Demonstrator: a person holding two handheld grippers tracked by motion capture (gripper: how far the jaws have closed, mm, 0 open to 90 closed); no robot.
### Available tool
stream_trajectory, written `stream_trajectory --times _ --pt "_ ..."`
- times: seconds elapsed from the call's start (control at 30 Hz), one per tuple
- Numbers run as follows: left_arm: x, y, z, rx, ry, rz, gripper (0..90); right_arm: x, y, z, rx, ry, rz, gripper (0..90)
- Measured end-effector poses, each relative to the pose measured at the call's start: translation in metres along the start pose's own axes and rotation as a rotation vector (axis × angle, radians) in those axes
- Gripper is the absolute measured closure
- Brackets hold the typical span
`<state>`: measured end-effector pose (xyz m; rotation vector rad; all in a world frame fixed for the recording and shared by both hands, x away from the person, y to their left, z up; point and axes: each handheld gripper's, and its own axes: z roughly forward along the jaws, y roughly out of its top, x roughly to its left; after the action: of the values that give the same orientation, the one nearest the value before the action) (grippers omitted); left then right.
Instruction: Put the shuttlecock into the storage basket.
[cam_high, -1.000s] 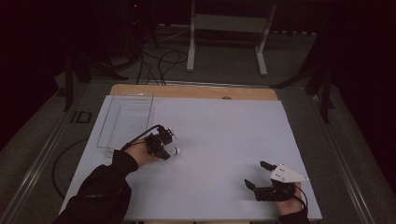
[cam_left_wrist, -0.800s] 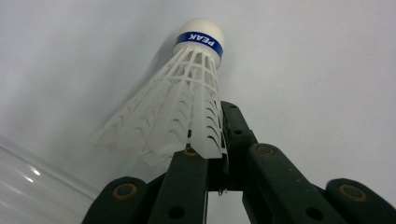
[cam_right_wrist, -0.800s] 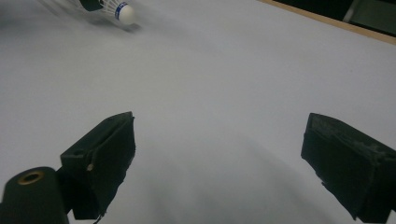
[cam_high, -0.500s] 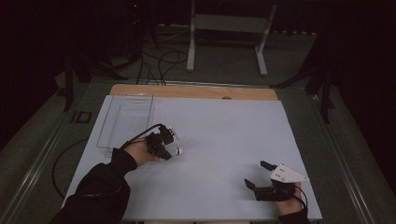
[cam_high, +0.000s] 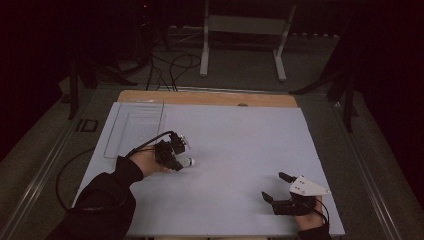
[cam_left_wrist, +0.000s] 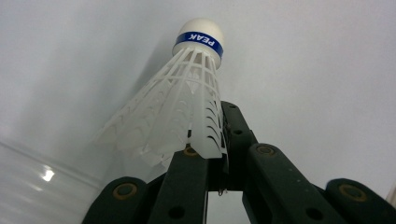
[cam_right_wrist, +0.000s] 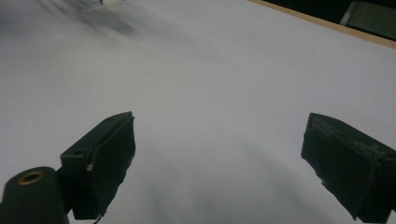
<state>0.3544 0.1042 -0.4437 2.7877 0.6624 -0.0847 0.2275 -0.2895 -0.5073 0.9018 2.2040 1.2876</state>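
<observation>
Room: we see a dark space, with cables (cam_high: 170, 62) on the floor and a white metal stand (cam_high: 243, 37) beyond the far edge of the desk.
Desk: we see a pale sheet (cam_high: 240, 145) covering most of the desk, with a strip of bare wood (cam_high: 210, 97) along its far edge.
Shuttlecock: we find the white plastic shuttlecock (cam_left_wrist: 175, 109) left of the desk's middle, pinched by its skirt; its rounded cork points away from the tongs, and a blue band below the cork reads "PEAK". In the high view its cork (cam_high: 189, 162) shows as a small white knob just right of the left hand.
Left tongs: we see the left tongs (cam_high: 170, 152) clamped on the lower rim of the shuttlecock's skirt, the two black jaws close together, held in the left hand (cam_high: 145, 161), whose dark sleeve (cam_high: 100, 200) comes in from the near left.
Tray: we see a clear plastic tray (cam_high: 134, 127) lying at the far left of the desk, just beyond the left tongs.
Right tongs: we see the right tongs (cam_high: 275, 187) near the near right corner, well apart from the shuttlecock, jaws spread wide with nothing but pale sheet between them, a grey three-cornered plate (cam_high: 307, 186) on top.
</observation>
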Motion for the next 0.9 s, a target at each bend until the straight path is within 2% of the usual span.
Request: stream_trajectory --times 0.4,0.53,0.63,0.9 --pt "-0.008 0.003 -0.013 0.008 0.000 0.052 89.7 0.000 0.000 0.000 -0.003 0.005 0.001 9.8" --pt "-0.010 0.003 -0.019 -0.016 0.009 0.055 89.7 0.000 0.000 0.000 -0.003 0.003 0.000 9.8" --pt "-0.011 0.002 -0.023 -0.010 0.009 0.075 89.7 0.000 0.000 0.000 -0.003 0.002 0.000 9.8" --pt "-0.012 0.000 -0.037 -0.028 0.013 0.092 89.7 0.001 0.001 0.000 -0.004 0.006 -0.001 9.8"
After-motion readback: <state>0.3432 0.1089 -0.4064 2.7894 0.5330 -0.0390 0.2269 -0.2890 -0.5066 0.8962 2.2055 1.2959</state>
